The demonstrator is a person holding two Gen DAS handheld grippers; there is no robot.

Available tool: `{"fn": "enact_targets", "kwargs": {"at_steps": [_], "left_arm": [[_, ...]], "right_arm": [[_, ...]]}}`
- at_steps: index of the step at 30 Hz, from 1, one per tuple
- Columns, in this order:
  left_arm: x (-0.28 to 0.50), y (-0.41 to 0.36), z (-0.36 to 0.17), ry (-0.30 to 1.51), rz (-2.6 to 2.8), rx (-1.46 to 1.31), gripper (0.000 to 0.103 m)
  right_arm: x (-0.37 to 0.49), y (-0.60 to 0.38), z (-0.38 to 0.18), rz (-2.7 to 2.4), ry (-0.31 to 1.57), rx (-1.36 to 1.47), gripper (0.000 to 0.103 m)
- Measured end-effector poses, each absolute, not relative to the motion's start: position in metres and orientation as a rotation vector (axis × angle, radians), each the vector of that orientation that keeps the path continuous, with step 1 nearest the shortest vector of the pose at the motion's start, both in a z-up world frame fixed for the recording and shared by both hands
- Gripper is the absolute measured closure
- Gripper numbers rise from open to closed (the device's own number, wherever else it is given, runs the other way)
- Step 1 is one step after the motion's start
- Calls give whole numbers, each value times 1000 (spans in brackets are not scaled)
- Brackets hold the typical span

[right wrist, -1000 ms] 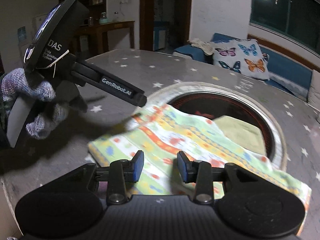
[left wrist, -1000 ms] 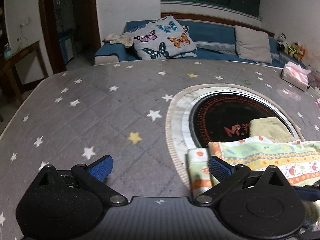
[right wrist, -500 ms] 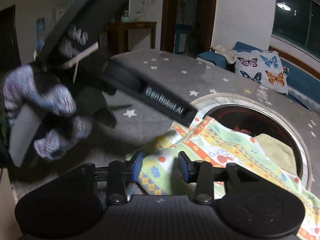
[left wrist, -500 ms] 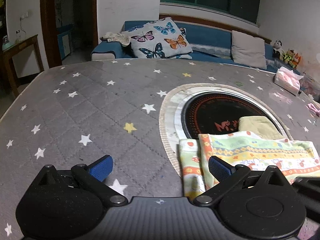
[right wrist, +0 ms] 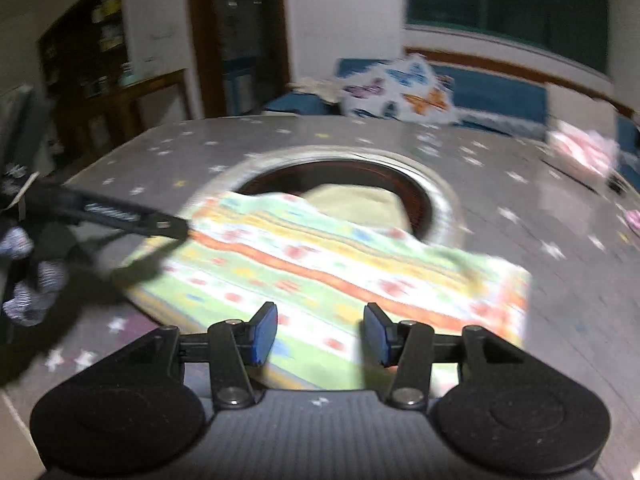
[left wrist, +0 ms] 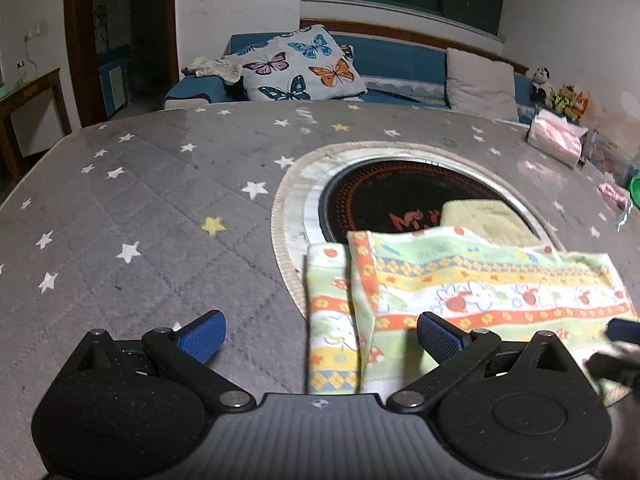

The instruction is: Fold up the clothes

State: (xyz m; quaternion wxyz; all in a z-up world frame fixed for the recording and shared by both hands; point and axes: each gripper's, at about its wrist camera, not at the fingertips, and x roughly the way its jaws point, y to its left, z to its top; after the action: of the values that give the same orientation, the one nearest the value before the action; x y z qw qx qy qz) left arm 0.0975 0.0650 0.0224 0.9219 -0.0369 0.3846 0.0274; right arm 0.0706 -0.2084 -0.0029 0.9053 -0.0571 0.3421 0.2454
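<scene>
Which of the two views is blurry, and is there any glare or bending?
Right wrist view: motion-smeared, the patterned cloth and cushion soft. Left wrist view: sharp on the cloth, with faint glare on the grey table cover. Both bend straight edges, fisheye-style.

cloth (left wrist: 472,292) | green/orange/yellow patterned, folded over, near-left layer peeking out | flat on table, far edge overlapping round recess | second yellow cloth (left wrist: 484,218) inside recess

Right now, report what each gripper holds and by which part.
Nothing is held. The left gripper and right gripper both have open jaws above the folded patterned cloth, gripping no part.
</scene>
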Motion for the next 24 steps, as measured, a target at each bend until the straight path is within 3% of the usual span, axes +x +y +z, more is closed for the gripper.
{"fn": "enact_targets", "kwargs": {"at_steps": [9,24], "left_arm": [[98,66,17,807,83,-72,0],[96,109,39,787,93,-234,5]], "right_arm": [[71,-206,3,535,703,-132,54],[47,-68,4,890,653,-463,53]]}}
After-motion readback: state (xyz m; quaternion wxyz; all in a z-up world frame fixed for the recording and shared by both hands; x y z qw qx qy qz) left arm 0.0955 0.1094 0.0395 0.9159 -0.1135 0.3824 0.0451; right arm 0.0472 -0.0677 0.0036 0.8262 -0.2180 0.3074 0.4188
